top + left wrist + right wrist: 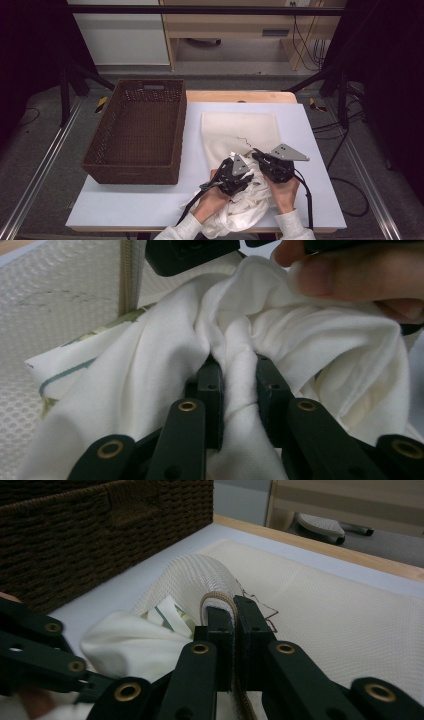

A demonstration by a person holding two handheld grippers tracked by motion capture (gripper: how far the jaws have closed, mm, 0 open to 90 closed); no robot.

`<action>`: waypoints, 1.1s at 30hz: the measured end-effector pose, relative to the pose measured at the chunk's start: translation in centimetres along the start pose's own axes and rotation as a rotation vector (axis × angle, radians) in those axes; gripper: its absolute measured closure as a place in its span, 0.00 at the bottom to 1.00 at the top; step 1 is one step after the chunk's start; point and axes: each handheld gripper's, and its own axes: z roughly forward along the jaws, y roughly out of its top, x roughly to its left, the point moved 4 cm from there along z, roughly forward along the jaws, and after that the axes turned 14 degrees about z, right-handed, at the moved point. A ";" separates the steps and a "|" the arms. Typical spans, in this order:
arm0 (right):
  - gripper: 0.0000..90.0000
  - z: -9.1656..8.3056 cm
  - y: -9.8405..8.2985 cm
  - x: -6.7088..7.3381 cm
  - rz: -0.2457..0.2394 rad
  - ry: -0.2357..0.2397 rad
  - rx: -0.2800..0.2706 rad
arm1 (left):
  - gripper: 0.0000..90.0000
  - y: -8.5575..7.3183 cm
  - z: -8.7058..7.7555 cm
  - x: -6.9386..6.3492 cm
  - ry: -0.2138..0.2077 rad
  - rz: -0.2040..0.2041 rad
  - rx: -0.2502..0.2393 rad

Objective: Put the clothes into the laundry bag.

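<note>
The left gripper [234,390] pinched a fold of white garment [165,370] at the worktop's six o'clock — the mesh bag [240,127], rim clamped by the right gripper [234,611], opened at twelve.

On the table [125,205] I see a basket [137,132] at the left, a mesh bag [240,130] lying flat just right of it, and a bunched cloth [245,207] on the bag's near end, between my two grippers.
</note>
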 end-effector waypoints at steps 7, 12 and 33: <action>0.96 0.1 -0.3 -0.5 0.012 0.003 0.005 | 0.52 0.4 -2.4 0.6 0.027 -0.010 -0.056; 0.96 0.0 -0.4 -0.6 0.013 0.000 0.007 | 0.36 0.1 -4.6 3.1 0.088 -0.058 -0.083; 0.96 0.2 -0.5 -0.5 0.025 0.022 0.005 | 0.84 0.2 -3.3 0.5 -0.039 -0.015 -0.069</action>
